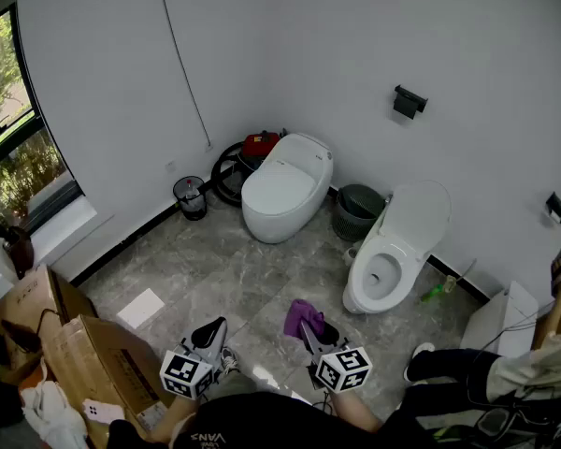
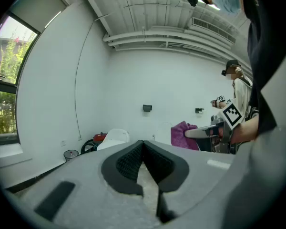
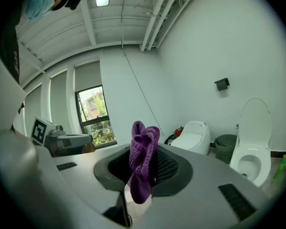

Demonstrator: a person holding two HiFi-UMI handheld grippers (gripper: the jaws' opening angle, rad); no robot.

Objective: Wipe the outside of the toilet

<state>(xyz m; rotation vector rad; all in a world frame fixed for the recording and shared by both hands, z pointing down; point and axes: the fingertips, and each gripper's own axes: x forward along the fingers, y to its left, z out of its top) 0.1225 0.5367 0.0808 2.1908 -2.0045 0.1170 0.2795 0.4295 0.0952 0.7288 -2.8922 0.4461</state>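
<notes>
since the purple cloth (image 3: pixel 143 168) is soft, light and limp, the right gripper (image 1: pixel 315 335) pinches it mid-fold, jaws clamped on it, ends drooping. left gripper (image 2: pixel 143 147): jaws together, empty. lid-up toilet (image 1: pixel 393 260) stands ahead-right, well apart: white, glossy, hard, judged slippery. lid-down toilet (image 1: pixel 285 185) sits beyond.

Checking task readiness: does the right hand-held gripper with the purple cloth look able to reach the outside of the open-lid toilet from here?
Probably yes. The right hand-held gripper, shut on the purple cloth, is held short of the open-lid toilet, with only floor between them. It isn't touching yet.
</notes>
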